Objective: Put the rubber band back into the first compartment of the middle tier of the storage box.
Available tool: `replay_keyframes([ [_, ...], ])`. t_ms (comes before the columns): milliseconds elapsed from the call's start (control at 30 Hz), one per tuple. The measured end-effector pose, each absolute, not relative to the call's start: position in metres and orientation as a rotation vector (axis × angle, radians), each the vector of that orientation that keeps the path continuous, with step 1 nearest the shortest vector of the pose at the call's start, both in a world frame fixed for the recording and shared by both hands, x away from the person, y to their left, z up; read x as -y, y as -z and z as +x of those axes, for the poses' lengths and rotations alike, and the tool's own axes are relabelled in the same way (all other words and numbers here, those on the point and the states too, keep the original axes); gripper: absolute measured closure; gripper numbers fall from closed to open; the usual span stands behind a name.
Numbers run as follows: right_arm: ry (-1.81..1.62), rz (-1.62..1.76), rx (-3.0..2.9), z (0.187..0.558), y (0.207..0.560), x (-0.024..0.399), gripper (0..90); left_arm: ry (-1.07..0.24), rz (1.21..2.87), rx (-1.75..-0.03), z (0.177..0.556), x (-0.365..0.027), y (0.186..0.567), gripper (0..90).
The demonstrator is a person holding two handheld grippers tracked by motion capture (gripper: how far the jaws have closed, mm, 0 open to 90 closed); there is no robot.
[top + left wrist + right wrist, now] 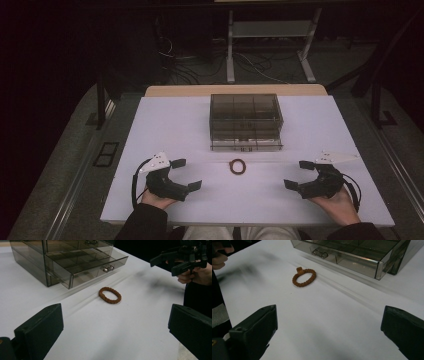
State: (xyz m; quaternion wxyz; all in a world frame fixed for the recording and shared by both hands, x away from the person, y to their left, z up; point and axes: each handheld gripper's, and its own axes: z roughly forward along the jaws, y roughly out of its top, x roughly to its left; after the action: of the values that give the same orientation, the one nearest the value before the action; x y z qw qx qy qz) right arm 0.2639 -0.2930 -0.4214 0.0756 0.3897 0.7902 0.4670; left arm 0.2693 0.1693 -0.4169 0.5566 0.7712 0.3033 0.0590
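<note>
Both grippers, left and right, rest with jaws spread, empty, flanking the braided bracelet (its likely home: the open drawer).

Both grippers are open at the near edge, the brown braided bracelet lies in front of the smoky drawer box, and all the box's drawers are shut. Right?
Not quite: the bottom drawer of the smoky drawer box is pulled out, as the left gripper view shows. The rest holds: the left gripper and right gripper are open at the near edge, and the brown braided bracelet lies in front of the box.
</note>
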Motion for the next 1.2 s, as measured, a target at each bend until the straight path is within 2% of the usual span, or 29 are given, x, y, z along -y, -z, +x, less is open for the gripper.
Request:
replay_keyframes([
  [1200,-1.393,1.186,-2.377,0.261,0.422,0.294,0.2,-0.105,1.965,-0.634,0.284,-0.148,0.393,0.0],
])
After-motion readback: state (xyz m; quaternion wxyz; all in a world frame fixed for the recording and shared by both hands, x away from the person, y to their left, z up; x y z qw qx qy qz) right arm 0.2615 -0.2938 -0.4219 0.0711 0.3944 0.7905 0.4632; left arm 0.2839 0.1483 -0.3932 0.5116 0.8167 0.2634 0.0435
